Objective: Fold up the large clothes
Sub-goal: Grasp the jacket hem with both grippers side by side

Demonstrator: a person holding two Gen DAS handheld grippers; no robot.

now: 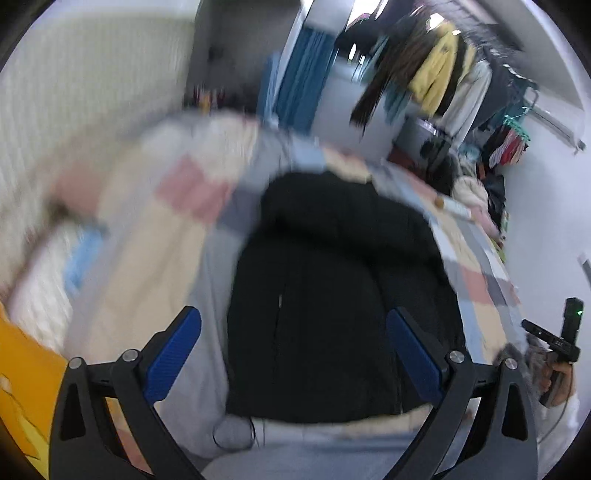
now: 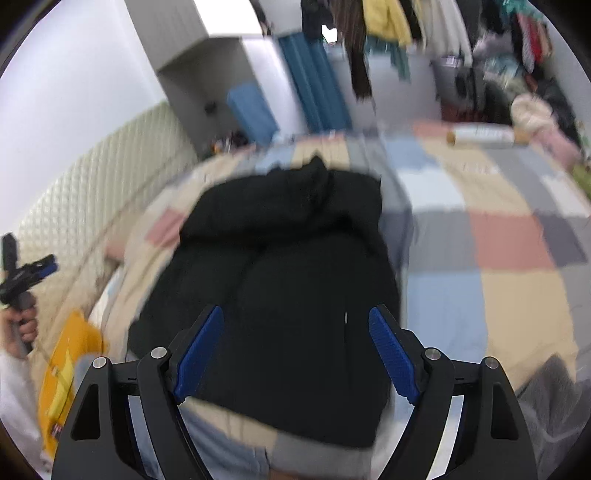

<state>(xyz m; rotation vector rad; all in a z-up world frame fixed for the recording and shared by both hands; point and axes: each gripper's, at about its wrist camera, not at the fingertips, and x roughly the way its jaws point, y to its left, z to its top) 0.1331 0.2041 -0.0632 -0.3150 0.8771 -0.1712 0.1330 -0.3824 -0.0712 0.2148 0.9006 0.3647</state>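
Note:
A black puffy jacket lies folded into a compact block on a bed with a pastel patchwork cover; it also shows in the right wrist view. My left gripper is open and empty above the jacket's near edge. My right gripper is open and empty, also above the jacket's near half. Each gripper shows at the edge of the other's view: the right one and the left one. Both views are motion-blurred.
A yellow item lies at the bed's left edge near a quilted headboard. A cardboard-cored roll lies at the far side of the bed. A rack of hanging clothes and clothes piles stand beyond.

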